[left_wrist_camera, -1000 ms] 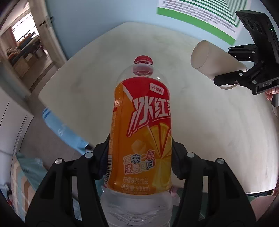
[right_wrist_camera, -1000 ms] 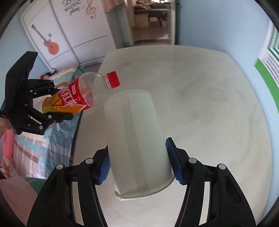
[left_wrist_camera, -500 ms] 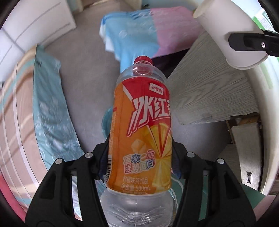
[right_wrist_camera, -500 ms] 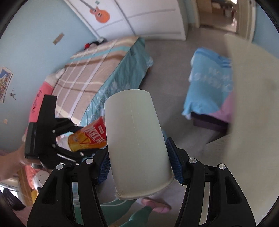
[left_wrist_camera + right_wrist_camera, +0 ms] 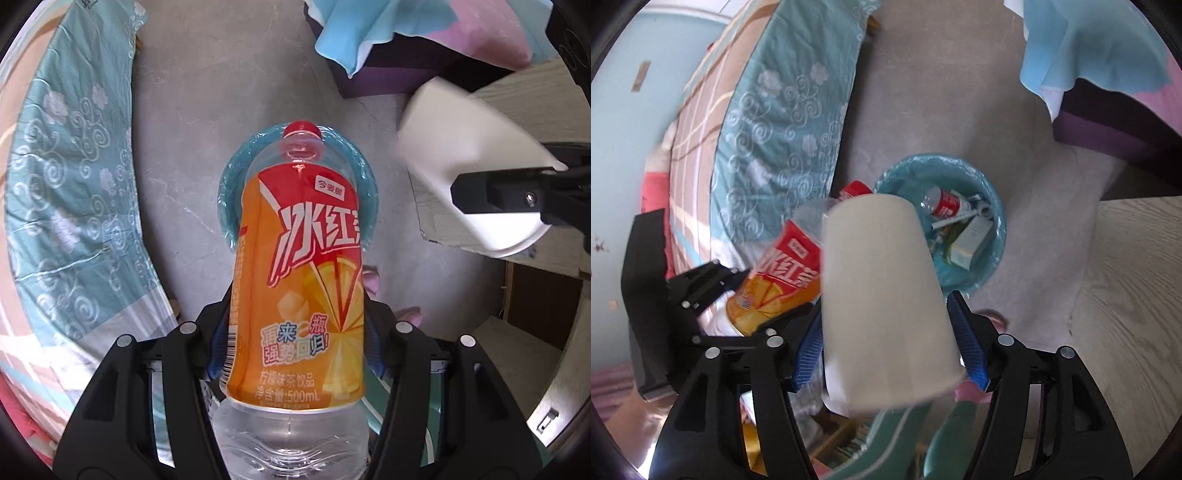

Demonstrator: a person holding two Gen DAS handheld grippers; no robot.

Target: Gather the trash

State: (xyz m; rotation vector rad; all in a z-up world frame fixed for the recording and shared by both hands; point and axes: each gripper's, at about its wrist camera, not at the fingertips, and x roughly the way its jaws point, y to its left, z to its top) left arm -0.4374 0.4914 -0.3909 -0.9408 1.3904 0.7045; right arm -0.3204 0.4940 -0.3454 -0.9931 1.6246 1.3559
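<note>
My left gripper is shut on an empty orange-labelled plastic bottle with a red cap, held over the teal waste bin on the floor. My right gripper is shut on a white paper cup, held above the near side of the same bin. The bin is lined with a plastic bag and holds a small bottle, a carton and other scraps. The cup shows in the left wrist view, and the bottle shows in the right wrist view, left of the cup.
A bed with a teal patterned cover runs along the left. A purple seat draped with blue and pink cloth stands beyond the bin. A wooden table edge is at the right. The floor is grey.
Both grippers swung off the table and down toward the floor. The bottle and the cup now hang over the waste bin, closer to it than half a second ago.
</note>
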